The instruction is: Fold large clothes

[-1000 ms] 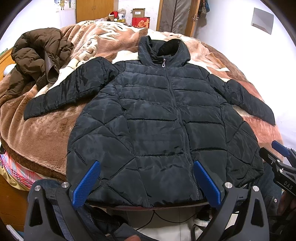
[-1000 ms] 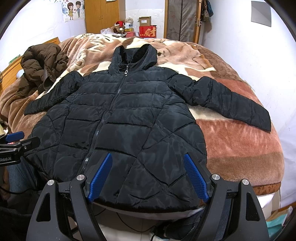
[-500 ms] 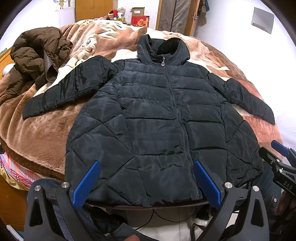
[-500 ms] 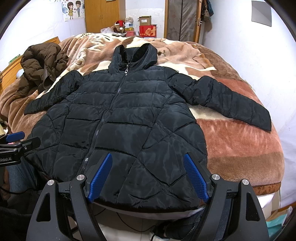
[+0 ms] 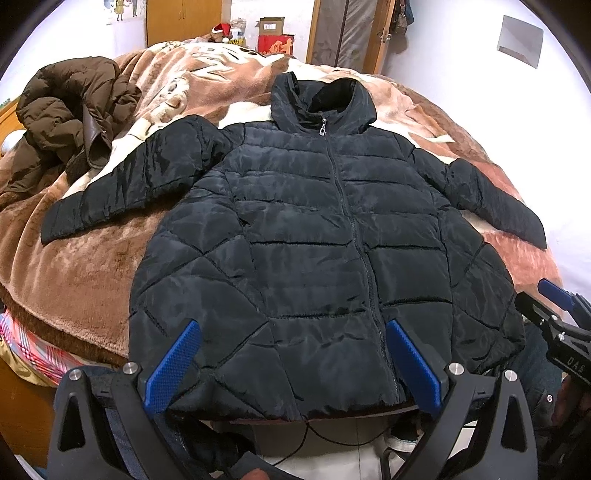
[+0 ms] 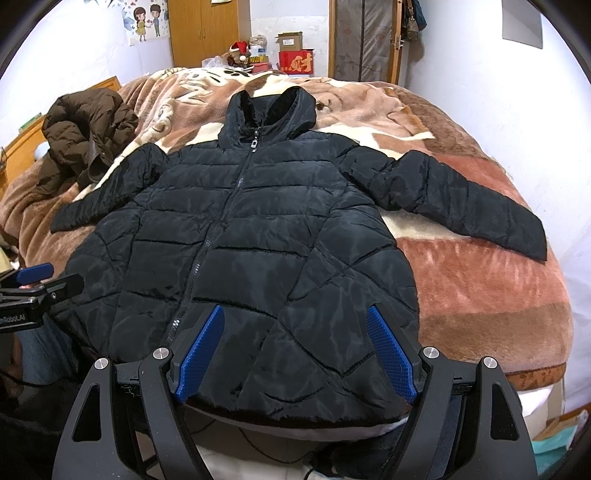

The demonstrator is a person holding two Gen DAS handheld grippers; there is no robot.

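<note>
Task thing: the black puffer jacket point(image 5: 314, 236) lay front-up and zipped on the blanket, hood toward the far end of the bed, hem overhanging the near edge.
Sleeves: both lay spread out to either side of the jacket body, neither folded in.
Progress: judged at the start; the jacket was laid out flat, and no fold showed anywhere on it.
Left to do: by my reading, both sleeves had to come across the chest, then the body be doubled hem to hood.
Left gripper point(image 5: 291, 363): fingers spread wide apart, holding nothing, poised just short of the jacket's hem on its left half.
Right gripper point(image 6: 295, 354): fingers likewise wide apart and empty, poised near the hem on the jacket's right half.
Surface: a plush brown-and-cream blanket point(image 6: 480, 280) covered the bed under the jacket; soft, so I expect pinches to sink in.
Other clothing: a brown coat point(image 5: 70, 122) sat crumpled beyond the jacket's left sleeve, apart from it.
Room: past the jacket's hood stood a wooden wardrobe point(image 6: 207, 29), a red box point(image 6: 295, 62) and a door frame; a white wall ran along the jacket's right side.
</note>
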